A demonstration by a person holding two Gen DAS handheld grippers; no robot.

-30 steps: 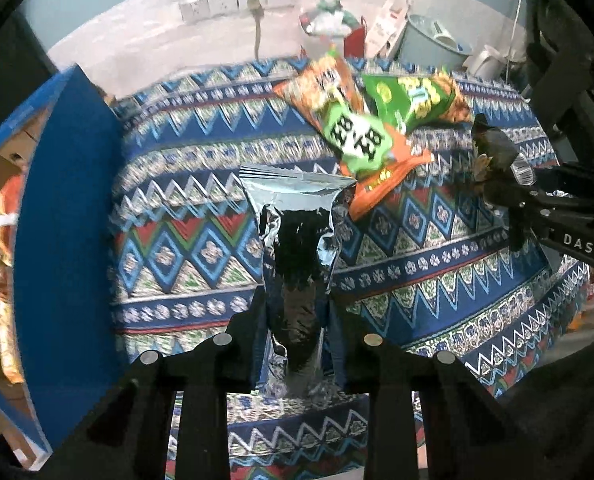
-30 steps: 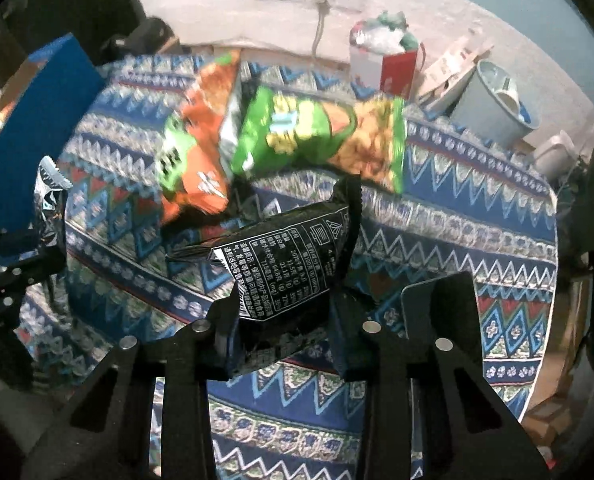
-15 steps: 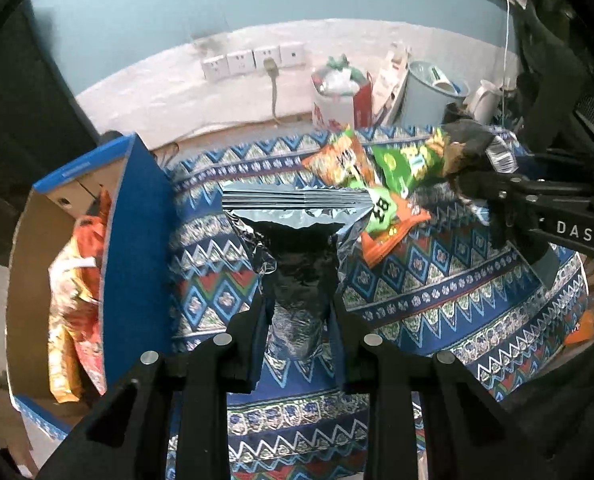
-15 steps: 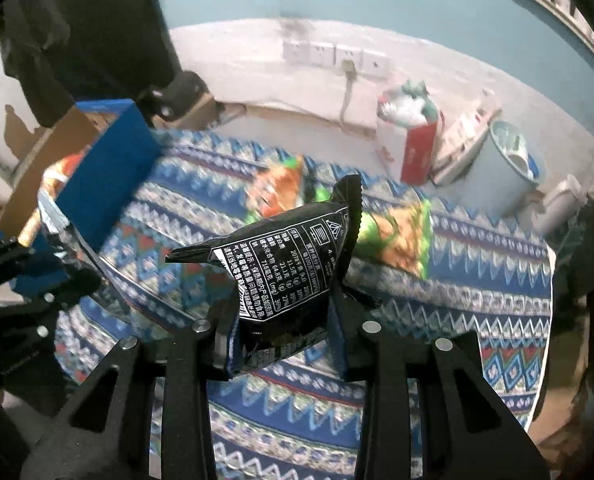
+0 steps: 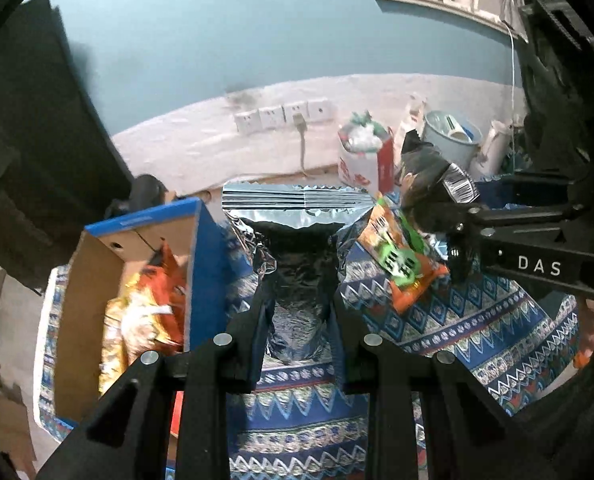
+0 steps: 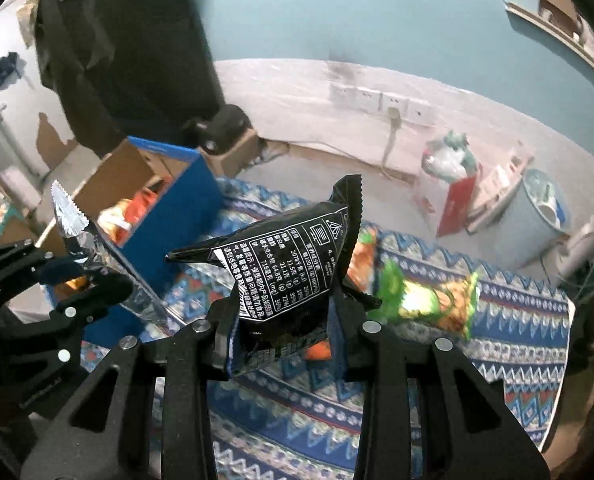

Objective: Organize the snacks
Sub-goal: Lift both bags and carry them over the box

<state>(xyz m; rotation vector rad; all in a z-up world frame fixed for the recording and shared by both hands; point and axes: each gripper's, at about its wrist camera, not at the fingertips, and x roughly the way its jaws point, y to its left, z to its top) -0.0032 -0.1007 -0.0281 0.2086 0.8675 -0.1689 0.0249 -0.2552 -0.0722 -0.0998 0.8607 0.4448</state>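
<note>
I'm carrying the silver bag (image 5: 297, 240) pinched in my left fingers (image 5: 253, 320) and the black packet (image 6: 293, 264) in my right fingers (image 6: 337, 332), aiming both squarely over the box (image 5: 97, 280) left of them before releasing

Black grippers (image 5: 299, 320) w/ silver screws ("DAS" on right (image 5: 453, 216)).

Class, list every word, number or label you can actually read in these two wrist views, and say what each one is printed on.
"DAS": white letters on the right gripper body, left wrist view.
Nutrition panel on the black snack bag: Chinese print and figures, too small to quote reliably.
Barcode on that bag: digits unreadable.
Green label on the orange snack bag: blurred.
White print on the blue box rim: blurred.
Silver snack bag: no text.
</note>
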